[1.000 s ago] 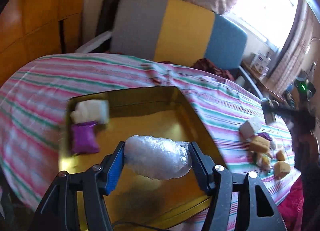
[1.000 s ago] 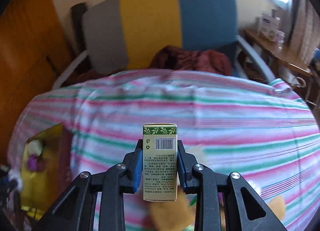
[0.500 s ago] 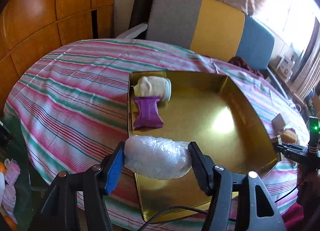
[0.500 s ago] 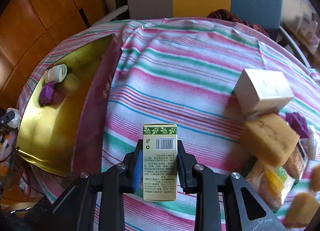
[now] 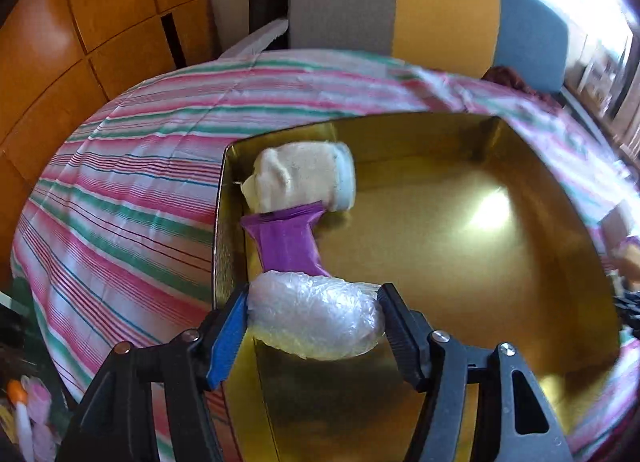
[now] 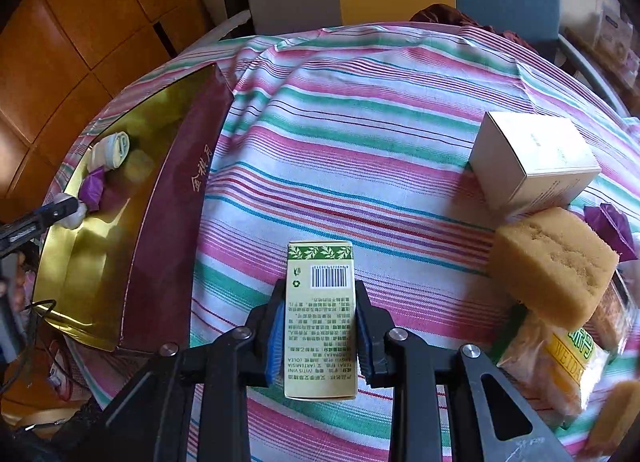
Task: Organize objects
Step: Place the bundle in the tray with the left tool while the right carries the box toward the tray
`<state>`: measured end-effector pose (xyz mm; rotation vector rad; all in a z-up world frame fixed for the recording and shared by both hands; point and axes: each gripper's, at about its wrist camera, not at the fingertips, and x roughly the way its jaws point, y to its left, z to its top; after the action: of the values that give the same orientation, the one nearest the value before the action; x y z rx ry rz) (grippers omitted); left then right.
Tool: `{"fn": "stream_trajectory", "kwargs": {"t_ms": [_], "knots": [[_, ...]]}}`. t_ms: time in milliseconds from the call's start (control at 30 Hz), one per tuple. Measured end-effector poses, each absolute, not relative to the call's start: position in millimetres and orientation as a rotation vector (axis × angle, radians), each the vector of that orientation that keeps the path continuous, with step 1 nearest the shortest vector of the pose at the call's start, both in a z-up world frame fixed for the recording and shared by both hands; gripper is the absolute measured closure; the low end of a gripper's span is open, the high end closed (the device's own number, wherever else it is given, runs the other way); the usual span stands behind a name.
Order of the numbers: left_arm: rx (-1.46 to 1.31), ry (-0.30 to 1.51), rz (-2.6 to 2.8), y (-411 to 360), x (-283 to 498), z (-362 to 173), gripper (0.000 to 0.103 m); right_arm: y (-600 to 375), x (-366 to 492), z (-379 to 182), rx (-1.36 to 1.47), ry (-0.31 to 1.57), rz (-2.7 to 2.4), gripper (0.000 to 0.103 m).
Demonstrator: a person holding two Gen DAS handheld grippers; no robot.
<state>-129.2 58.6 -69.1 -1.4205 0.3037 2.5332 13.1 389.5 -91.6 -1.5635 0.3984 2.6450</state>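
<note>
**A:** Left wrist view first. What is your left claw (image 5: 314, 318) carrying?

**B:** It is clamped on a plastic-wrapped bundle (image 5: 316, 316), soft and crinkly, with its long axis crosswise between the pads. You hold it low over the near left corner of the gold tray (image 5: 460, 254). Straight ahead along that wall lie a purple packet (image 5: 288, 240) and then a rolled cream sock (image 5: 300, 182). The bundle nearly touches the packet, so I judge the free spot is just short of it.

**A:** And the right wrist view?

**B:** Your right claw (image 6: 320, 326) grips a green-and-cream carton (image 6: 320, 318), a stiff printed box, lengthwise along the fingers, above the striped tabletop (image 6: 360, 150). The tray lies to its left, behind a maroon side wall. A white box (image 6: 532, 158), a yellow sponge (image 6: 554, 266) and a wrapped snack (image 6: 552, 366) wait to the right.
</note>
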Motion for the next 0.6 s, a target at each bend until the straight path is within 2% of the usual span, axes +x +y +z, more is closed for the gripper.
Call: {"fn": "stream_trajectory", "kwargs": {"t_ms": [167,367,600], "knots": [[-1.435,0.367,2.510,68,-129,-74,0.033,386,13,-88,-1.555,0.378,2.660,0.073],[-1.416,0.338,2.495,61,-120,-69,0.027,388,13,-92,-1.556,0.375,2.639,0.073],[-1.342,0.317,2.543,43,-103,-42,0.026,389,14,-92,-1.541,0.357,2.633,0.073]]}}
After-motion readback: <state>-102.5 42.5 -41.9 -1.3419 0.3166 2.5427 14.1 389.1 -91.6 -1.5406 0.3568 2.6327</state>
